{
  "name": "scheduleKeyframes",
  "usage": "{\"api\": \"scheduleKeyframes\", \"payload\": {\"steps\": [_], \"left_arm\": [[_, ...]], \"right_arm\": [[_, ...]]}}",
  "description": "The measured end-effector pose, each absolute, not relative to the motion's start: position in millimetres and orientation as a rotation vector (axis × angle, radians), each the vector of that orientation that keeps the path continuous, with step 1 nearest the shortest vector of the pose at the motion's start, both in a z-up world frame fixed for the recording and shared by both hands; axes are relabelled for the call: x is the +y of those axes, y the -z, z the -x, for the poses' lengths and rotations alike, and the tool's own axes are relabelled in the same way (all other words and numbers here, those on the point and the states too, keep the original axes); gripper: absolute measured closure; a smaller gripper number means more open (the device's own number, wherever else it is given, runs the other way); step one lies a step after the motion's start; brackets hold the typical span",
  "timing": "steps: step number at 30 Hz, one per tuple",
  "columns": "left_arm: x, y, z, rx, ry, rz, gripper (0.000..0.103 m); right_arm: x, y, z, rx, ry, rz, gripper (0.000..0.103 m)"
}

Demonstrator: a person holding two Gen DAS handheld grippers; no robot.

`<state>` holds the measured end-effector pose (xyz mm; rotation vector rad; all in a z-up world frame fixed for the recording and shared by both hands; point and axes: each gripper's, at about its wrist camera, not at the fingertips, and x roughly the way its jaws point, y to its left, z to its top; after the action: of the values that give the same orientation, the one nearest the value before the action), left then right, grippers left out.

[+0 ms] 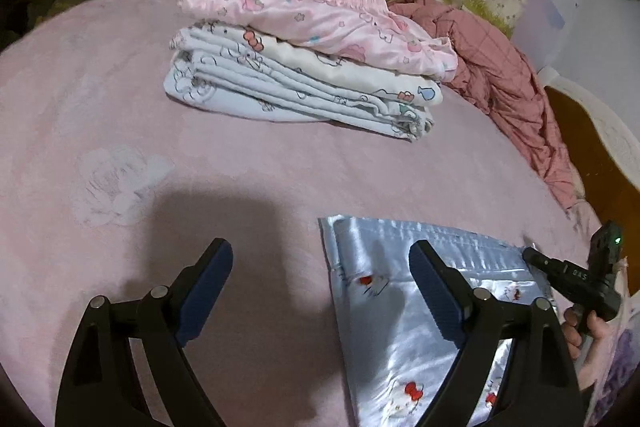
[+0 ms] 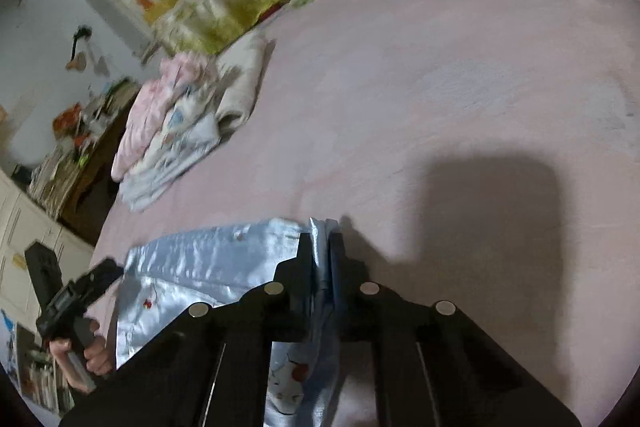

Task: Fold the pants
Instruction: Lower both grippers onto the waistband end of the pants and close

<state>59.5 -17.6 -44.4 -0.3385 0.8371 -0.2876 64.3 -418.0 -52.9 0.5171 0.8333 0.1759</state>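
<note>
Pink bedspread [image 1: 100, 87], a folded pile at the back, one pair of pants left to fold.
Your right hand-held gripper [image 2: 320, 259] is clamped on one corner of the blue satin pants [image 1: 400, 327] lying flat near you; your left hand-held gripper [image 1: 320, 291] stands wide open over the opposite corner, gripping nothing. The stack of folded clothes [image 1: 300, 67] looks finished; judging by this, the fold itself has not begun.

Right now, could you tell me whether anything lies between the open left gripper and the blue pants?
Nothing visible does. The left gripper stands open over the corner of the blue pants, one finger above the satin, the other above the bare pink bedcover. The folded pile lies well beyond.
</note>
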Motion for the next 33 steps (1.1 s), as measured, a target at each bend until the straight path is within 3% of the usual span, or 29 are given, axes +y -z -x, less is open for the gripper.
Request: {"api": "scheduleKeyframes", "payload": {"steps": [5,14,17,21,29,31,33], "left_arm": [[-6.3,60.6,-69.2,0.915,0.501,0.583,0.013],[-22.6,63.4,-80.7,0.896,0.506,0.563,0.014],[-24.8,66.2,-89.1,0.877,0.473,0.573,0.023],[-29.4,66.3,-94.6,0.9,0.54,0.549,0.063],[-59.8,66.4,-115.3,0.957,0.57,0.377,0.065],[-61.4,67.2,-120.6,0.958,0.578,0.356,0.072],[-60.0,67.3,-118.7,0.946,0.59,0.337,0.073]], "right_arm": [[-431.1,50.4,-59.4,0.812,-0.144,-0.542,0.096],[-432.3,57.4,-60.9,0.862,-0.089,-0.516,0.096],[-435.2,58.4,-60.8,0.862,-0.106,-0.544,0.096],[-439.3,61.8,-59.9,0.861,-0.125,-0.574,0.096],[-441.9,64.6,-60.7,0.863,-0.143,-0.587,0.096],[-443.6,66.9,-61.5,0.866,-0.154,-0.608,0.095],[-446.2,69.5,-62.2,0.868,-0.167,-0.64,0.093]]}}
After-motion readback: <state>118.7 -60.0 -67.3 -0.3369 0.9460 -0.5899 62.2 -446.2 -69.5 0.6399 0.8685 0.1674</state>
